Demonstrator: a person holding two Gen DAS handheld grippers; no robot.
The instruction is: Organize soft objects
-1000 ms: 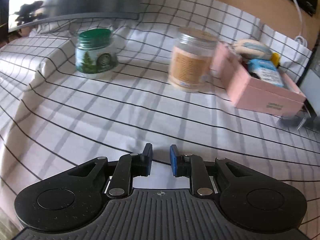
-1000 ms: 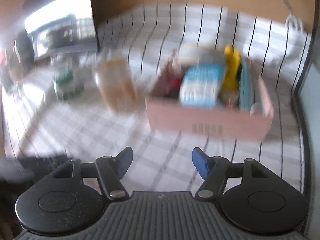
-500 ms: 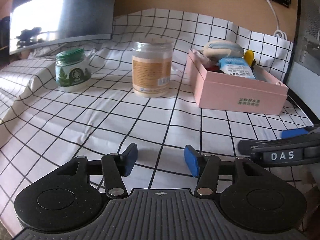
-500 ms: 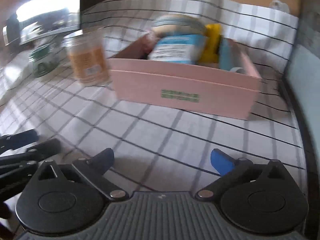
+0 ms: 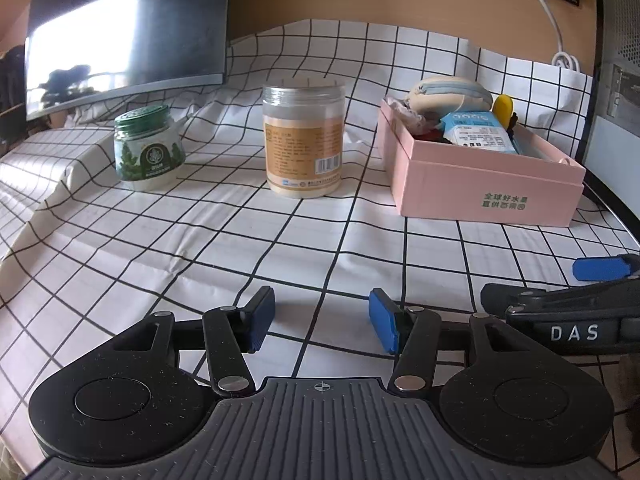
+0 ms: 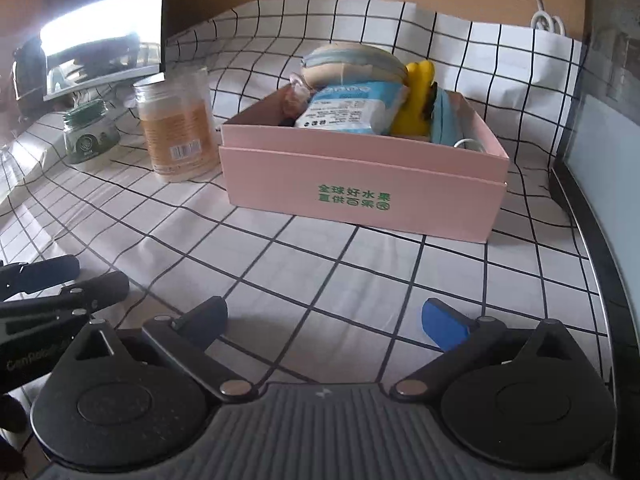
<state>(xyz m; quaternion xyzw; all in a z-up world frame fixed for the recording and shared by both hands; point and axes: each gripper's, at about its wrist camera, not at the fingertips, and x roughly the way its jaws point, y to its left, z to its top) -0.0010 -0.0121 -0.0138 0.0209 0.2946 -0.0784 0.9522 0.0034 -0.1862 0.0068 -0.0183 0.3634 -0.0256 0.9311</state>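
A pink box (image 5: 480, 184) (image 6: 360, 184) stands at the back right of the checked tablecloth. It holds soft items: a beige and blue pouch (image 6: 352, 64) on top, a blue-white packet (image 6: 352, 108), a yellow toy (image 6: 418, 100) and a blue item (image 6: 444, 120). My left gripper (image 5: 322, 318) is open and empty, low over the cloth in front. My right gripper (image 6: 324, 318) is open wide and empty, in front of the box. Its side shows in the left wrist view (image 5: 592, 292).
A clear jar with an orange label (image 5: 303, 140) and a green-lidded jar (image 5: 147, 147) stand left of the box. A dark monitor (image 5: 120, 28) is at the back left. A white cable (image 5: 552, 28) hangs on the wall. The table edge (image 6: 592, 248) runs along the right.
My left gripper opened from nearly shut. My right gripper opened wider and drew nearer to the pink box. Both views steadied and pulled back low over the cloth.
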